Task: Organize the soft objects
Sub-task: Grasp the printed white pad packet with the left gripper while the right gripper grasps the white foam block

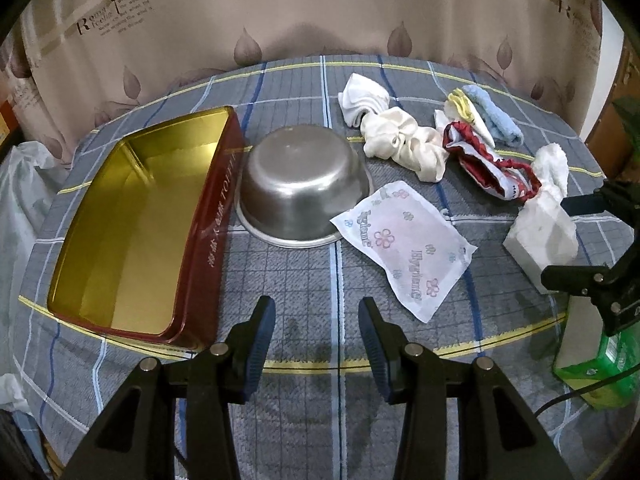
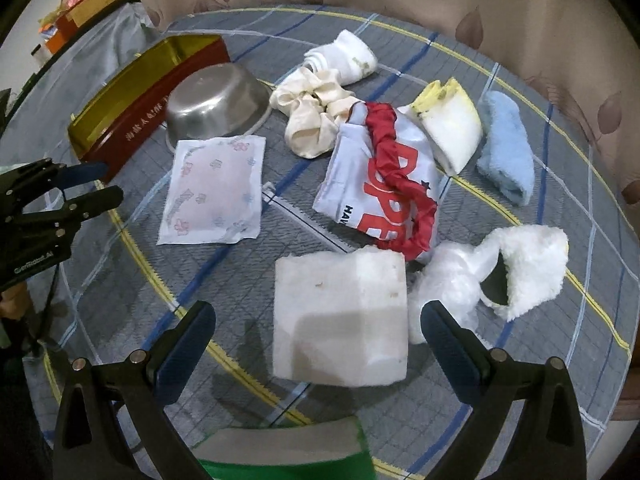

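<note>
Sponge (image 2: 340, 320): white block, set on bench (image 2: 248, 288), near right gripper (image 2: 318, 334), fingers wide, nothing held. Left gripper (image 1: 316, 334): fingers wide, nothing held.

Both point steeply downward with jaws apart and empty: the left hand-held gripper (image 1: 316, 344) and the right hand-held gripper (image 2: 318, 340).

My bench cloth (image 1: 304, 264) is matt woven check. Steel bowl (image 1: 302, 178): brushed, dull shine. Tin box (image 1: 132, 216): glossy gold metal inside. Foam block (image 2: 340, 320) matt, slightly rough. Fluffy white plush (image 2: 528, 272). Blue towel (image 2: 506, 148) is terry. Cream scrunchie (image 2: 312, 116) satiny. Pad wrapper (image 2: 214, 190) thin, soft-looking.
</note>
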`<state>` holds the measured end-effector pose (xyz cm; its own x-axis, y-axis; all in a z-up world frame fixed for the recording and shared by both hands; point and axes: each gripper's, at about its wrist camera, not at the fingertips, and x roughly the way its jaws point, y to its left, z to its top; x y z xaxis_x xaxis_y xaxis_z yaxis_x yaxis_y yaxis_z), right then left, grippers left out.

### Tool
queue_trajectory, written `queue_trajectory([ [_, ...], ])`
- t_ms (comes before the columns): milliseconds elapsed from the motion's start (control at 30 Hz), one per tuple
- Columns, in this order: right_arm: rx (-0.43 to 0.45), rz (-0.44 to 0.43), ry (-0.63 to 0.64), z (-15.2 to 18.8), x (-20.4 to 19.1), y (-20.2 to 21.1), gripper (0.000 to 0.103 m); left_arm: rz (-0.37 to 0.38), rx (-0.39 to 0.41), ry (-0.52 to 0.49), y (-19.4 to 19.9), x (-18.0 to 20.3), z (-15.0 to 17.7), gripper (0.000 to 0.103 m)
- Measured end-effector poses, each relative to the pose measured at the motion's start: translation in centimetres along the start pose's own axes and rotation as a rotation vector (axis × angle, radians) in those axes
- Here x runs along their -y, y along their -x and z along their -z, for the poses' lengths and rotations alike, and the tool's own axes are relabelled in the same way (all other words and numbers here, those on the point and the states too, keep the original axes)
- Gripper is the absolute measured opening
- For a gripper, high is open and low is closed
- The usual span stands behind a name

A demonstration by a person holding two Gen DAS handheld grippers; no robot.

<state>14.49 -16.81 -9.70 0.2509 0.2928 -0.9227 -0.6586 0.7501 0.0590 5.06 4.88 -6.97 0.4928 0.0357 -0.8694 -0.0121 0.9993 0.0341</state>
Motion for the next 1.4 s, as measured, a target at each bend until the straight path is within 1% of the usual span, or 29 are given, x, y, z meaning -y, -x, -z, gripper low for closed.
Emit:
queue_trajectory([
  [200,-0.062,0.030,0.014,-1.0,-0.4,-1.6,0.100,0.019,-0.022,0.017,-0.9,-0.5,0.0,0.044],
  [267,-0.071,0.042,0.019,-1.4,-0.4,-2.0,0.093,0.025,-0.030,0.025,-1.1,-0.5,-0.1,0.044],
  [333,-0.078,0.038,-0.009,-1.7,0.0,-2.3,0.080,0.043,-0.035,0.030,-1.3,-0.5,-0.2,0.044],
  [400,-0.085,0.015,-0.047,-1.8,0.5,-2.7,0.074,0.052,-0.038,0.030,-1.5,-0.4,-0.3,0.044],
  [500,-0.089,0.012,-0.056,-1.7,1.0,-3.3,0.071,0.069,-0.045,0.025,-1.7,0.0,-0.4,0.044],
  [633,-0.087,0.001,-0.067,-1.6,1.7,-3.4,0.072,0.095,-0.068,0.024,-2.3,0.7,-0.8,0.044],
  [733,-0.091,-0.016,-0.080,-0.8,1.8,-3.5,0.072,0.128,-0.079,0.019,-2.5,1.3,-1.2,0.044],
  [767,-0.091,-0.010,-0.072,-0.8,1.9,-3.6,0.071,0.139,-0.082,0.021,-2.6,1.5,-1.3,0.044],
  [800,-0.087,0.000,-0.067,-0.9,1.9,-3.5,0.067,0.151,-0.086,0.021,-2.7,1.7,-1.4,0.044],
  [833,-0.081,-0.005,-0.073,-0.9,2.1,-3.5,0.066,0.154,-0.090,0.021,-2.8,1.9,-1.5,0.044],
  [900,-0.054,-0.051,-0.107,-0.9,2.4,-3.0,0.066,0.147,-0.085,0.025,-3.0,2.1,-1.7,0.044],
  [967,-0.017,-0.058,-0.128,-0.6,2.2,-2.2,0.065,0.168,-0.093,0.041,-3.1,2.2,-1.8,0.044],
  [1100,0.072,-0.100,-0.179,0.2,3.0,-0.1,0.066,0.230,-0.116,0.076,-3.2,2.6,-2.5,0.044],
  [1200,0.141,-0.123,-0.233,1.2,2.8,1.8,0.066,0.262,-0.121,0.095,-3.2,2.9,-3.1,0.056],
  [1233,0.165,-0.128,-0.256,1.7,2.7,2.5,0.066,0.267,-0.125,0.111,-3.3,2.9,-3.4,0.057],
  [1300,0.222,-0.138,-0.323,3.3,2.5,3.6,0.066,0.274,-0.147,0.145,-3.7,2.9,-3.8,0.057],
  [1400,0.287,-0.169,-0.410,4.8,2.0,4.9,0.067,0.314,-0.208,0.218,-5.0,2.7,-4.4,0.057],
])
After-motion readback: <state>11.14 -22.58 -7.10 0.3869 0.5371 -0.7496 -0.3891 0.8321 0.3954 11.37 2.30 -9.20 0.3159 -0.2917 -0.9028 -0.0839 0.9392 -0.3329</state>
